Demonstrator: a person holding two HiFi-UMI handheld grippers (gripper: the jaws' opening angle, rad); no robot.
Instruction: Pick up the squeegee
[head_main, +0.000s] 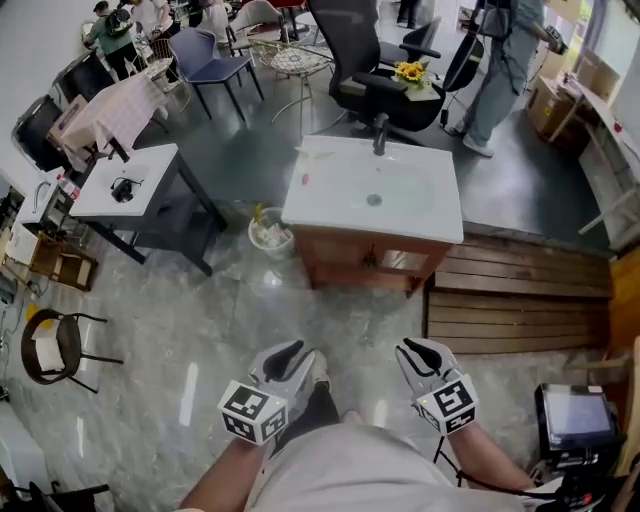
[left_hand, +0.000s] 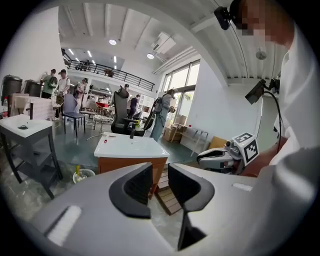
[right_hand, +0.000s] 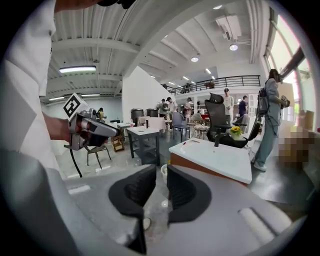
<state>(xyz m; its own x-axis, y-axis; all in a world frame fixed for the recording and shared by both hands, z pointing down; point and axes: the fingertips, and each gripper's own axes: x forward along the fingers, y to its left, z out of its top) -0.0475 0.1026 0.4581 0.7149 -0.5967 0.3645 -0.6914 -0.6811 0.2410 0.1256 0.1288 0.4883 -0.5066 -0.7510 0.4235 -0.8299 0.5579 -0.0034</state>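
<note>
I cannot make out a squeegee in any view. Both grippers are held low in front of the person's body, above the grey floor, pointing toward a white washbasin (head_main: 340, 205) on a wooden cabinet. My left gripper (head_main: 290, 352) has its jaws apart with nothing between them; in its own view (left_hand: 160, 182) the cabinet and floor show through the gap. My right gripper (head_main: 420, 350) shows a narrower gap with only floor behind it (right_hand: 161, 187). A black tap (head_main: 380, 133) stands at the basin's far edge, and a small red item (head_main: 303, 180) lies near its left rim.
A white bin (head_main: 270, 232) sits at the cabinet's left foot. Slatted wooden boards (head_main: 520, 300) lie to the right. A white table (head_main: 125, 180) stands at left, a black office chair (head_main: 370, 70) behind the basin. A person (head_main: 500, 70) stands at far right.
</note>
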